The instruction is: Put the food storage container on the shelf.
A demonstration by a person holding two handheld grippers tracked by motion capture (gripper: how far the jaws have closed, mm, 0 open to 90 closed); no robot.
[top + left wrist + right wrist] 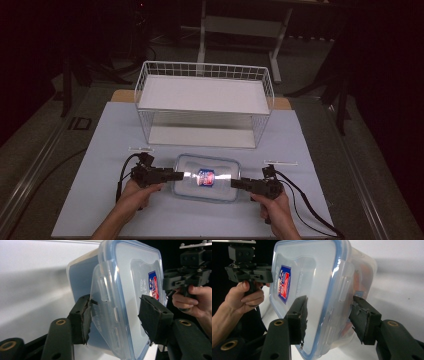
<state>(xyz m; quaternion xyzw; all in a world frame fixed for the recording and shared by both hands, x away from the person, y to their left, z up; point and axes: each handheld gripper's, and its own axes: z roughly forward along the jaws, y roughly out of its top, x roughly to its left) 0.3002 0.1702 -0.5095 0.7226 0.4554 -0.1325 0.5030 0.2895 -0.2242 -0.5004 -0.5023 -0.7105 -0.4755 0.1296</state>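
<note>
The container (206, 177) at lower centre is clear glossy plastic with a smooth blue-rimmed lid. The rack (204, 102) above it is thin white wire. The surface (100, 200) looks matt. The tongs' pads (82, 318) look rough and frayed.

Dim, dark surroundings; the lit table (100, 200) is bright, with glare on the container lid (192, 175).

The clear plastic food box (206, 178) has a frosted see-through lid edged with a blue seal band, and a red, white and blue label (205, 177) at its middle. The pale lilac-grey worktop (100, 165) is plain. The white wire basket rack (204, 102) has white shelves. Both tools are matt black, left tool (175, 175) and right tool (237, 183), with brass-coloured rivets.
</note>
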